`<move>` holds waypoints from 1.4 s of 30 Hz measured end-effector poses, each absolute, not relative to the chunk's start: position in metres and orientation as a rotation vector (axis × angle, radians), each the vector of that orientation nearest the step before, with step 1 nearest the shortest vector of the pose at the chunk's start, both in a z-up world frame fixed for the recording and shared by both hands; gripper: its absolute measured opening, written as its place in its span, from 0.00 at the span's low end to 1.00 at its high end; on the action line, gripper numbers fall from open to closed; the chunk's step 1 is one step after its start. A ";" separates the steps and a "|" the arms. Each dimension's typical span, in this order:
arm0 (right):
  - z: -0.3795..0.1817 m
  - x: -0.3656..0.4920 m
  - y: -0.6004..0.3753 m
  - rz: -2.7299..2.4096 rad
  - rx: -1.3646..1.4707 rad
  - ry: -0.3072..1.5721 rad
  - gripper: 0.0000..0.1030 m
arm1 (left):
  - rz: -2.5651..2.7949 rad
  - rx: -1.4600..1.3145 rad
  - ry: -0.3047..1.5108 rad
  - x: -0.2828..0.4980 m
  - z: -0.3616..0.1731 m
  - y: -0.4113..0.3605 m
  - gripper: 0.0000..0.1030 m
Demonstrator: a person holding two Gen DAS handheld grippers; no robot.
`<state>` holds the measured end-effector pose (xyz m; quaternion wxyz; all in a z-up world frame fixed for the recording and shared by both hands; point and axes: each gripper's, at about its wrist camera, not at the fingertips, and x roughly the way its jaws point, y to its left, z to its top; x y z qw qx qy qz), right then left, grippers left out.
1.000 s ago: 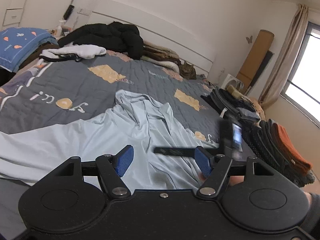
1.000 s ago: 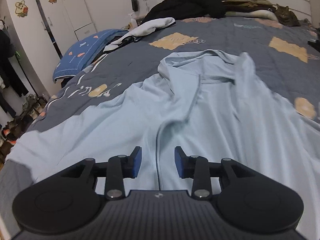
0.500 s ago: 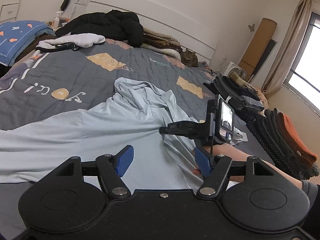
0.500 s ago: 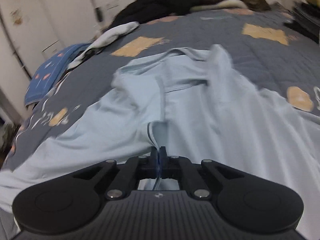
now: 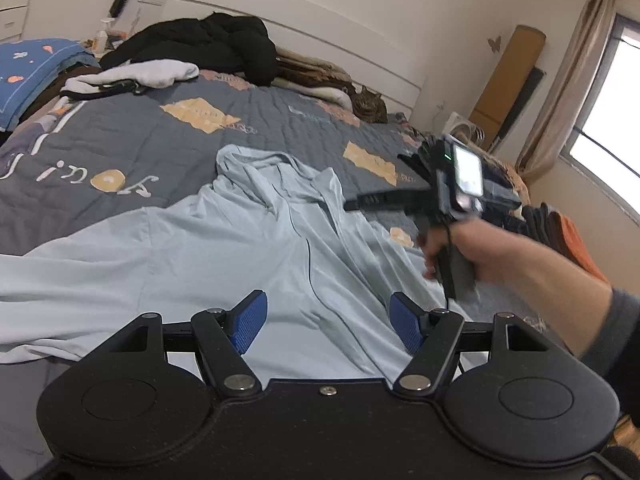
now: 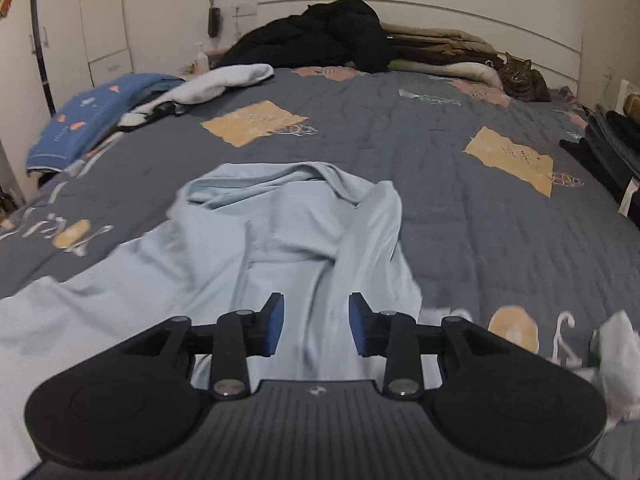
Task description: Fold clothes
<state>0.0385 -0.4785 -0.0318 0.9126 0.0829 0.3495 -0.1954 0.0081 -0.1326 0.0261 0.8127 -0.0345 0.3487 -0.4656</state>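
Grey bedspread point(image 6: 400, 168) carries one pale blue garment point(image 6: 280, 248); both grippers' fingers point(image 5: 250, 322) point(image 6: 276, 322) spread, grasping nothing.

White walls point(image 5: 360, 8) and headboard point(image 6: 440, 12) frame a grey quilted bed point(image 6: 380, 128); a curtained window point(image 5: 600, 120) glows bright.

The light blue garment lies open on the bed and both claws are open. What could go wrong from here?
1. The light blue garment is bunched and creased near its hood, so a fold made now may lock in wrinkles.
2. The left claw and right claw both hang open above it; a shallow pinch could catch only one layer.
3. The cat sits by the headboard and might walk onto the fabric.
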 end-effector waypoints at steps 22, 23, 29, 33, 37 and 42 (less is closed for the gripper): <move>-0.039 0.066 -0.500 -0.355 0.236 0.666 0.02 | -1.001 -0.078 0.781 0.017 0.016 -0.140 0.65; -0.031 0.065 -0.493 -0.318 0.245 0.657 0.02 | -1.005 -0.080 0.778 0.017 0.017 -0.140 0.65; -0.027 0.087 -0.462 -0.246 0.301 0.684 0.03 | -1.010 -0.081 0.765 0.012 0.021 -0.140 0.65; -0.068 0.109 -0.457 -0.317 0.207 0.896 0.06 | -1.013 -0.078 0.761 0.012 0.021 -0.139 0.65; -0.068 0.090 -0.462 -0.305 0.279 0.875 0.10 | -1.011 -0.091 0.765 0.018 0.020 -0.136 0.65; -0.027 0.014 -0.445 -0.280 0.232 0.733 0.22 | -1.013 -0.093 0.762 0.022 0.022 -0.135 0.65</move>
